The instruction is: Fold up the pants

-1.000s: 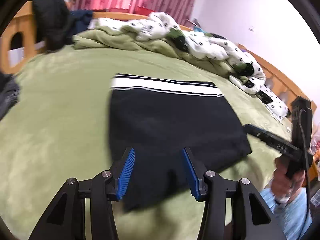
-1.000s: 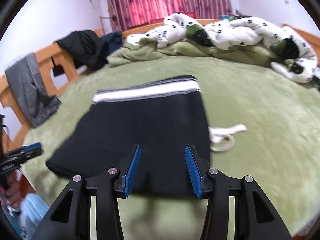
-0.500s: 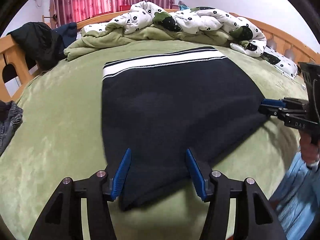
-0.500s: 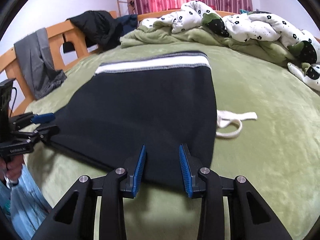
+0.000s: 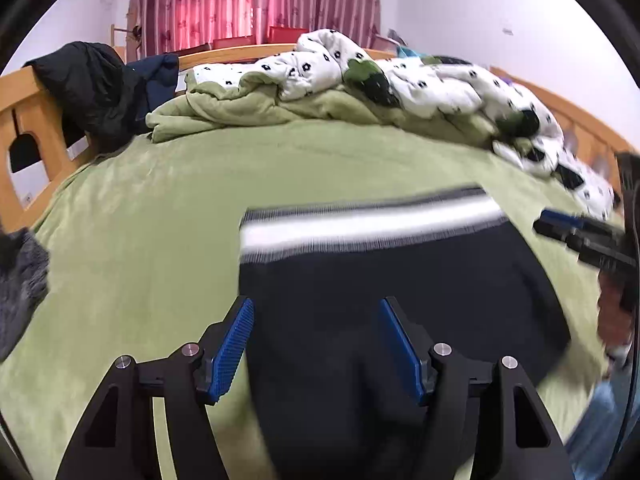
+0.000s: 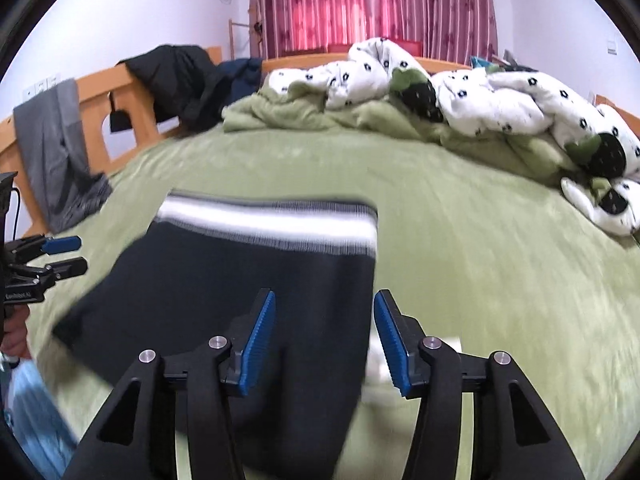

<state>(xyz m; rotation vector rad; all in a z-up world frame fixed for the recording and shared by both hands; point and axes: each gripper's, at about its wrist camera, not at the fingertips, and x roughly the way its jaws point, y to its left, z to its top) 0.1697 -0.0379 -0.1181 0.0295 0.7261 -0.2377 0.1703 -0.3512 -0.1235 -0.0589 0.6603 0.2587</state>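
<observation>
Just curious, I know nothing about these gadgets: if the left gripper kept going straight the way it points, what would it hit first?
Most likely the black pants lying on the green bed cover.

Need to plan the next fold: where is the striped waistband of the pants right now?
In both wrist views the waistband is the pants' far edge, facing the piled quilt, on the green bedspread.

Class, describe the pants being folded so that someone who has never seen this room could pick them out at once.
Start at the wide green bed. On its near half, ahead of both grippers, lie the folded pants, flat. Unlike the black jacket and grey garment draped over the wooden rail, they are dark with a broad white band across the far end.
</observation>
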